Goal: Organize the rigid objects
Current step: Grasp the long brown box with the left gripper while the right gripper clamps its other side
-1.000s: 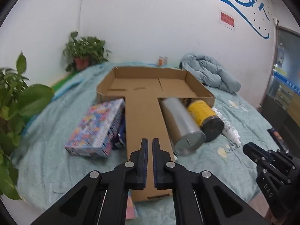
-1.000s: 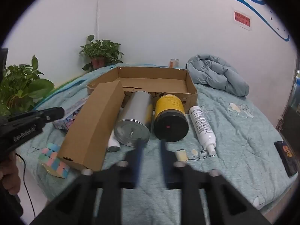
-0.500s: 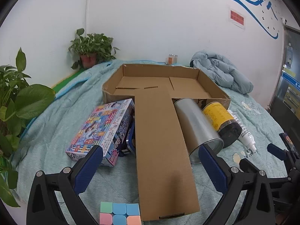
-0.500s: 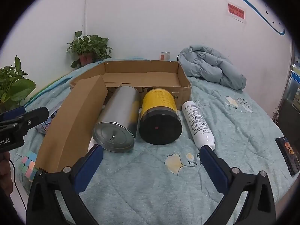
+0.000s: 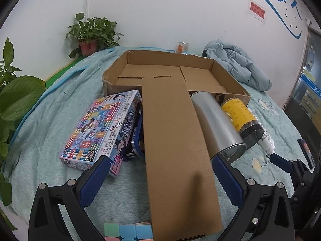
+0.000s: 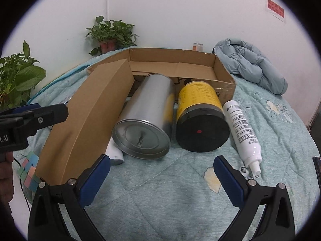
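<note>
An open cardboard box [image 5: 230, 80] lies on the bed, its long front flap [image 5: 176, 150] folded out toward me. A colourful game box [image 5: 100, 128] lies left of the flap. A silver can [image 6: 148, 116], a yellow jar with black lid [image 6: 200, 118] and a white bottle [image 6: 242, 128] lie on their sides right of the flap. A pastel puzzle cube [image 5: 126, 232] sits at the flap's near left. My left gripper [image 5: 160, 176] is open over the flap. My right gripper [image 6: 161, 174] is open and empty, in front of the silver can and jar.
Teal quilt [image 6: 180, 200] covers the bed. A blue jacket [image 6: 254, 70] lies at back right. Potted plants [image 5: 92, 34] stand at back left and at the left edge [image 5: 18, 92]. A small jar [image 5: 183, 47] stands by the wall. A dark phone-like item [image 5: 306, 152] lies at right.
Both grippers opened from shut to wide open. Both have moved forward a little, so the objects look closer.
</note>
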`<control>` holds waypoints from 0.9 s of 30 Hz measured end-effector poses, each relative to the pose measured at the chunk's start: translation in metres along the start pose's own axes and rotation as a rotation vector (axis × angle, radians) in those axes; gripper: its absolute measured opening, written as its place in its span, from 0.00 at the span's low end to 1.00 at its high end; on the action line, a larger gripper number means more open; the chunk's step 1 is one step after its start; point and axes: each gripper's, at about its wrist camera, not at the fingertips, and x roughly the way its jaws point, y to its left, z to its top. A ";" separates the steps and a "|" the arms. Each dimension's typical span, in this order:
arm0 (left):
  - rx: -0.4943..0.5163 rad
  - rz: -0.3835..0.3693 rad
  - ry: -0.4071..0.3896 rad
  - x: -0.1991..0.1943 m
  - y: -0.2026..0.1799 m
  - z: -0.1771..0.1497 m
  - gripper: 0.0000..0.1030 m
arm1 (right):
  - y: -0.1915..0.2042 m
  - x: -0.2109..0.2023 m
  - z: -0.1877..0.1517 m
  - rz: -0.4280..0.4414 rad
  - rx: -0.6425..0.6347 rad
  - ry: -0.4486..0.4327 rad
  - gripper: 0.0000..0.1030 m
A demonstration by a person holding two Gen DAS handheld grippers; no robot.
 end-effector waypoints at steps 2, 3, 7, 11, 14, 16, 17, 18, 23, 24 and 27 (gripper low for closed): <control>0.008 -0.008 0.016 0.003 0.004 0.002 1.00 | 0.002 -0.002 0.000 0.043 0.007 -0.004 0.99; 0.005 -0.017 0.026 0.005 0.007 0.002 1.00 | 0.003 -0.004 0.000 0.067 0.009 -0.012 0.99; -0.037 -0.098 0.083 0.015 0.021 0.005 1.00 | 0.011 -0.008 0.004 0.150 -0.005 -0.039 0.99; -0.106 -0.229 0.176 0.032 0.034 0.005 1.00 | 0.026 -0.004 0.011 0.256 -0.022 -0.013 0.99; -0.142 -0.337 0.239 0.045 0.037 0.005 0.99 | 0.038 0.001 0.014 0.320 -0.034 0.025 0.99; -0.154 -0.371 0.274 0.055 0.037 0.006 0.99 | 0.047 0.007 0.016 0.341 -0.036 0.055 0.99; -0.160 -0.380 0.291 0.059 0.038 0.006 0.99 | 0.051 0.009 0.017 0.346 -0.037 0.066 0.99; -0.170 -0.389 0.313 0.065 0.039 0.005 0.99 | 0.054 0.012 0.017 0.348 -0.039 0.076 0.99; -0.211 -0.456 0.396 0.083 0.039 0.002 0.96 | 0.062 0.021 0.016 0.354 -0.049 0.120 0.99; -0.211 -0.471 0.410 0.088 0.037 0.003 0.96 | 0.064 0.025 0.016 0.360 -0.045 0.134 0.99; -0.196 -0.472 0.446 0.100 0.029 -0.001 0.95 | 0.068 0.031 0.018 0.382 -0.032 0.163 0.99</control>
